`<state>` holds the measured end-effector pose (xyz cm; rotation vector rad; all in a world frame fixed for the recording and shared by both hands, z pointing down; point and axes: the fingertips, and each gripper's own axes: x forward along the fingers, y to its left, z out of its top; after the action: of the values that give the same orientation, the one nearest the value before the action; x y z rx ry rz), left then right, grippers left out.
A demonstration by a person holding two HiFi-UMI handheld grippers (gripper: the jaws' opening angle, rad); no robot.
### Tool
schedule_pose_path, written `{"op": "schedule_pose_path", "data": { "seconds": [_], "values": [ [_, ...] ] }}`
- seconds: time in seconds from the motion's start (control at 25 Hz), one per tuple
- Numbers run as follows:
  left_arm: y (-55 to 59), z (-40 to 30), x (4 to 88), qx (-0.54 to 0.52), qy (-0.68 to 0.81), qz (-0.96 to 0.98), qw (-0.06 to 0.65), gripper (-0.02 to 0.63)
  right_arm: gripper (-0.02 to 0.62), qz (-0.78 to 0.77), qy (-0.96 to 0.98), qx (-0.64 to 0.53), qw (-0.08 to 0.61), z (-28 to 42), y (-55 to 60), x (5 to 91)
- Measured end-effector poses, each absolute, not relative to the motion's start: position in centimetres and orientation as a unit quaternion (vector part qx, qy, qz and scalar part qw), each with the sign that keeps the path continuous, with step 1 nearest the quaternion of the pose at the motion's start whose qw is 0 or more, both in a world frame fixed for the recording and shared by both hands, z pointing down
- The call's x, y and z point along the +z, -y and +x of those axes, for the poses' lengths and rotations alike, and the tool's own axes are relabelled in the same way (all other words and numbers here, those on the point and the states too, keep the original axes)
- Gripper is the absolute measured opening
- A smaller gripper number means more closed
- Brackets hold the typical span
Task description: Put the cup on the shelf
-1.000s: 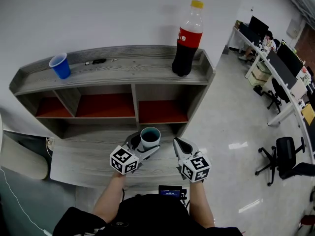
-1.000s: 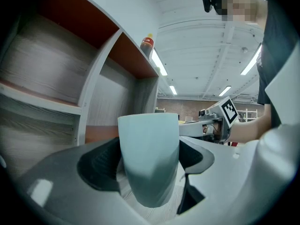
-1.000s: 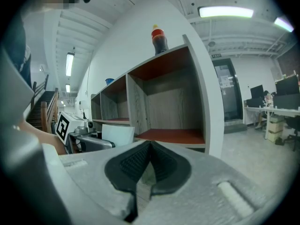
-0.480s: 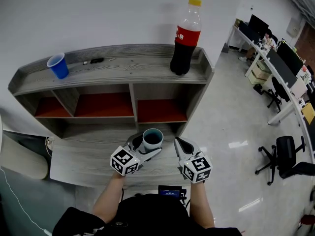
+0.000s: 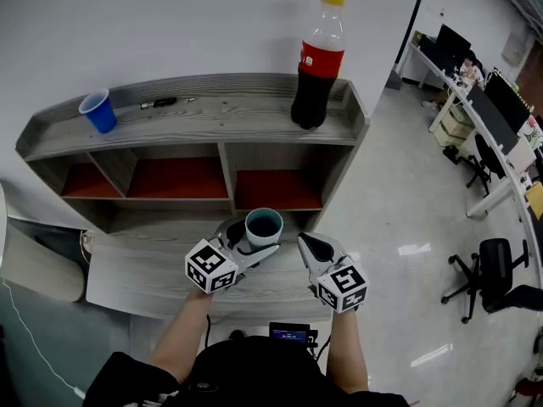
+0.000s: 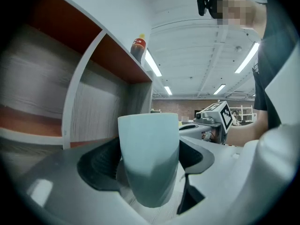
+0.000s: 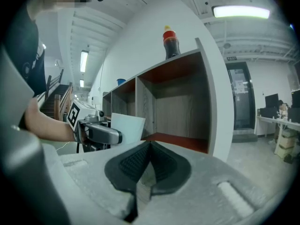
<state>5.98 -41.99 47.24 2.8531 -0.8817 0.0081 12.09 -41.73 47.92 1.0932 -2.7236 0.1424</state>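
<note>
Transport was in hand: left gripper [image 5: 251, 248] clamped on pale teal ceramic cup [image 5: 263, 225], upright just in front of grey wooden shelf unit [image 5: 237, 108], w/ right gripper [image 5: 310, 246] closed, empty, beside it; next prob. needed lifting fwd onto a shelf board.

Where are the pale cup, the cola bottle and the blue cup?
pale cup [image 5: 263, 225]: head view, dark inside of its mouth.
cola bottle [image 5: 320, 58]: head view, red label.
blue cup [image 5: 102, 117]: head view, outer side wall.
</note>
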Motion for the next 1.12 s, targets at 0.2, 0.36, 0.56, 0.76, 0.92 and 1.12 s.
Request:
{"op": "schedule_pose_path", "data": {
  "seconds": [0.2, 0.36, 0.56, 0.76, 0.92, 1.12],
  "values": [
    [44.0, 6.6, 45.4, 0.005, 0.313, 0.948, 0.059, 0.377, -0.003, 0.349, 0.931, 0.06, 0.086, 11.9, 42.9, 46.9],
    [46.0, 6.9, 44.3, 0.001, 0.336, 0.94, 0.053, 0.377, -0.002, 0.35, 0.932, 0.058, 0.082, 11.9, 44.4, 45.9],
    [48.5, 7.1, 43.7, -0.008, 0.367, 0.929, 0.055, 0.377, -0.003, 0.355, 0.93, 0.068, 0.064, 12.1, 46.1, 44.9],
    [50.8, 7.2, 43.8, -0.008, 0.403, 0.914, 0.055, 0.377, -0.003, 0.372, 0.923, 0.071, 0.066, 12.4, 47.9, 45.1],
    [52.4, 7.3, 44.5, -0.009, 0.431, 0.9, 0.064, 0.376, -0.003, 0.391, 0.916, 0.077, 0.054, 13.2, 49.1, 45.4],
    [54.2, 7.3, 45.3, -0.015, 0.46, 0.885, 0.065, 0.376, -0.003, 0.398, 0.912, 0.083, 0.052, 13.7, 50.2, 46.1]
  ]
}}
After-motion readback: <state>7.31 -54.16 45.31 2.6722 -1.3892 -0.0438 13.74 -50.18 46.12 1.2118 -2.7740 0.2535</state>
